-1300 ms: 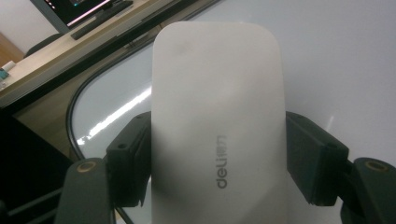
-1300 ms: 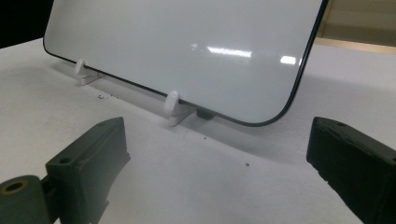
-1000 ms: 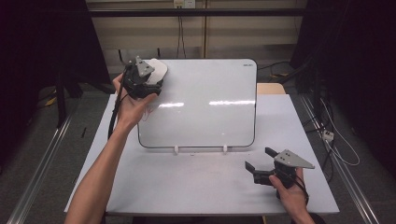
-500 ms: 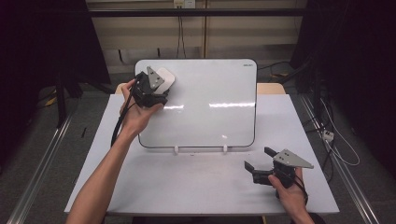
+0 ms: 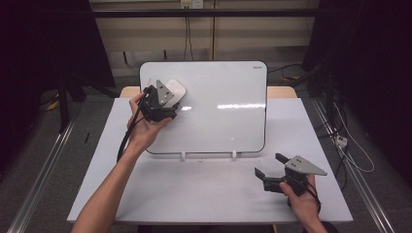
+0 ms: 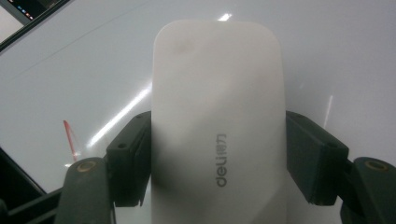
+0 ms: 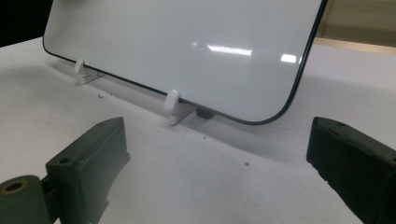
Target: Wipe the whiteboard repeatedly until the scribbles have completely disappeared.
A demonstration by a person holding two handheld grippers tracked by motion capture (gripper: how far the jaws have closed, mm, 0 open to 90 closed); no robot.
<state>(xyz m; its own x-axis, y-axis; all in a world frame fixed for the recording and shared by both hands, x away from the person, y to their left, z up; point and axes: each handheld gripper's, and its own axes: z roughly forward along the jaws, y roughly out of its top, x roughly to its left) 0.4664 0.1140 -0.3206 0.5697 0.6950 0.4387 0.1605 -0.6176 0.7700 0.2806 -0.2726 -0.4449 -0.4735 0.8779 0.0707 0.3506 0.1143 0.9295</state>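
Observation:
A white board eraser (image 5: pixel 174 89) (image 6: pixel 217 126) with a grey printed logo is clamped between the jaws of my left gripper (image 5: pixel 170 96) (image 6: pixel 217 156). It lies flat against the upper left part of the whiteboard (image 5: pixel 218 92) (image 6: pixel 70 56) (image 7: pixel 187 28), which stands tilted on small white feet (image 7: pixel 173 105). A thin red mark (image 6: pixel 69 135) shows on the board beside the eraser. My right gripper (image 5: pixel 268 166) (image 7: pixel 219 172) rests on the white table (image 5: pixel 194 189) (image 7: pixel 210 158) near its front right corner, jaws wide apart with nothing between them, facing the board's lower edge.
The whiteboard's two white feet (image 5: pixel 183 156) sit on the table in front of its black rim. A cable (image 5: pixel 127 131) trails from the left gripper along the forearm. Metal rails (image 5: pixel 43 160) run along the floor on both sides of the table.
My left gripper has carried the eraser to the right and down across the top left of the board. The right gripper has stayed where it was.

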